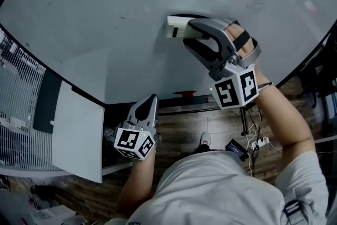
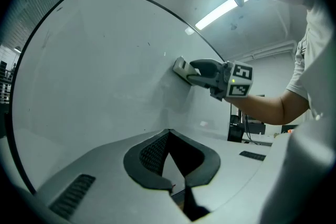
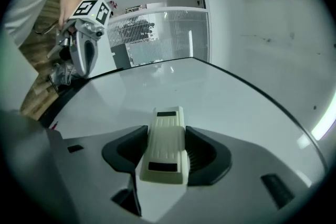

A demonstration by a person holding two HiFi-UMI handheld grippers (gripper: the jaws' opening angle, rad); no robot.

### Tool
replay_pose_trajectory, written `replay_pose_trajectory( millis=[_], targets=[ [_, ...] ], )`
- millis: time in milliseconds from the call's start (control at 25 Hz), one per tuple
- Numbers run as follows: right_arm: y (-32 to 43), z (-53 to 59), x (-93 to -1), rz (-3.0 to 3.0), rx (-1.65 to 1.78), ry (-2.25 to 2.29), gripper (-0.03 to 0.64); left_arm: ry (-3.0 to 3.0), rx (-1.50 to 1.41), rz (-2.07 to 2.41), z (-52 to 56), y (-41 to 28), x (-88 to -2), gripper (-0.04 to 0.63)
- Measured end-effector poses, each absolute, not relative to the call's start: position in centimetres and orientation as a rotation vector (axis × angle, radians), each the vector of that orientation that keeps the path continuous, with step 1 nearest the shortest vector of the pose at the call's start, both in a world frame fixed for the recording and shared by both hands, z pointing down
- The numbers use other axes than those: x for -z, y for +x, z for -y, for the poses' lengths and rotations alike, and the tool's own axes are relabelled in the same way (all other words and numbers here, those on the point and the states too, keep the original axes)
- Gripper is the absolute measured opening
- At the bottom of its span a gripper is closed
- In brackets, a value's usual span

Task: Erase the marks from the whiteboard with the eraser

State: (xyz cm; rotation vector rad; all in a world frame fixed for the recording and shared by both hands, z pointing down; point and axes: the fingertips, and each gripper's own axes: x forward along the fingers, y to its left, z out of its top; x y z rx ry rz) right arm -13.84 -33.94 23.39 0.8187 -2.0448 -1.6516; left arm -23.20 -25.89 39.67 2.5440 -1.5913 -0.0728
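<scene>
The whiteboard (image 1: 105, 8) fills most of the head view. The right hand-held gripper (image 1: 187, 33) is raised against it, its jaws clamped on both long sides of the cream eraser (image 1: 174, 22), which lies flat on the board and pokes out past the jaw tips. The left hand-held gripper (image 1: 150, 100) hangs low by the board's lower edge, well apart from the eraser, jaws together and empty. A faint scribble (image 1: 256, 6) lies right of the eraser.
</scene>
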Motion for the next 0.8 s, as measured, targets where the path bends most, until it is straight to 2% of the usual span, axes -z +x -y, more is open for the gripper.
replay_pose_trajectory(
  millis=[280, 400, 640, 800],
  targets=[
    [-14.4, 34.0, -40.2, 1.98, 1.53, 0.575, 0.233, 2.525, 0.036, 1.575, 26.3, -22.4, -40.8, 0.006],
    [-14.4, 33.5, -44.7, 1.98, 1.504, 0.48, 0.233, 2.518, 0.021, 1.555, 26.2, -21.5, -41.6, 0.006],
    [-12.6, 34.3, -49.7, 1.92, 1.455, 0.424, 0.235, 2.529, 0.0, 1.529, 26.6, -20.5, -42.0, 0.006],
    [-11.5, 34.4, -47.0, 1.914, 1.497, 0.451, 0.233, 2.541, -0.006, 1.53, 26.4, -20.6, -41.6, 0.006]
  ],
)
